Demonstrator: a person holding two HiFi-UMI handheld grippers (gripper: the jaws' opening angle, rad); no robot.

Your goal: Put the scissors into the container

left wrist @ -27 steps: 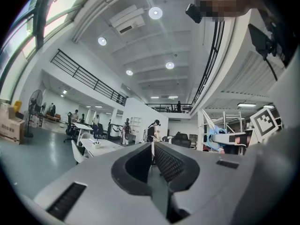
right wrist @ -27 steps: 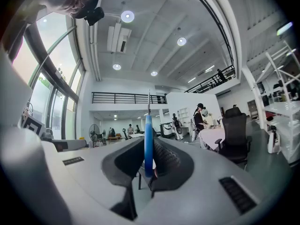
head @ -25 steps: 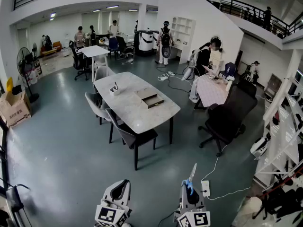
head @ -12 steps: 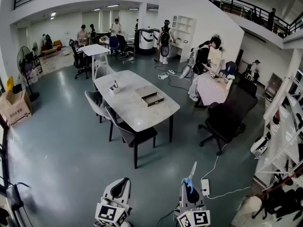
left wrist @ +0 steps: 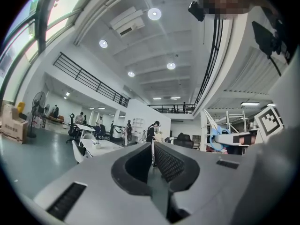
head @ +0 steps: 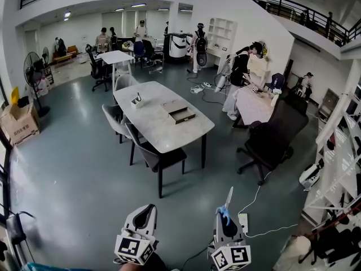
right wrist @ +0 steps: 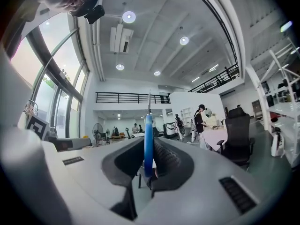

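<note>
As the head view tips a little, both grippers ride higher in it than a second earlier. A strip of teal cloth (head: pixel 45 267) also enters at the bottom edge. The table (head: pixel 169 137) looks no nearer. Judgement: carrying stage, delivery not begun.

Right gripper (head: pixel 227 222): fingers (right wrist: pixel 166 161) closed narrowly on the scissors (head: pixel 228 199), pinching the blue handle, with the blade standing up beyond the fingertips. Grip unchanged from the earlier frames.

Left gripper (head: pixel 143 219): fingers (left wrist: pixel 171 161) drawn together, nothing between them, same as before.

Table: well ahead of both pairs of fingers, across open floor (head: pixel 73 174).

Container (head: pixel 137 101): probably the small white pot on the table's far part, far ahead and to the left of the right fingers. A flat box (head: pixel 180 113) lies mid-table near it. Which of the two is meant cannot be settled.

Scissors: well apart from either, in hand only.
</note>
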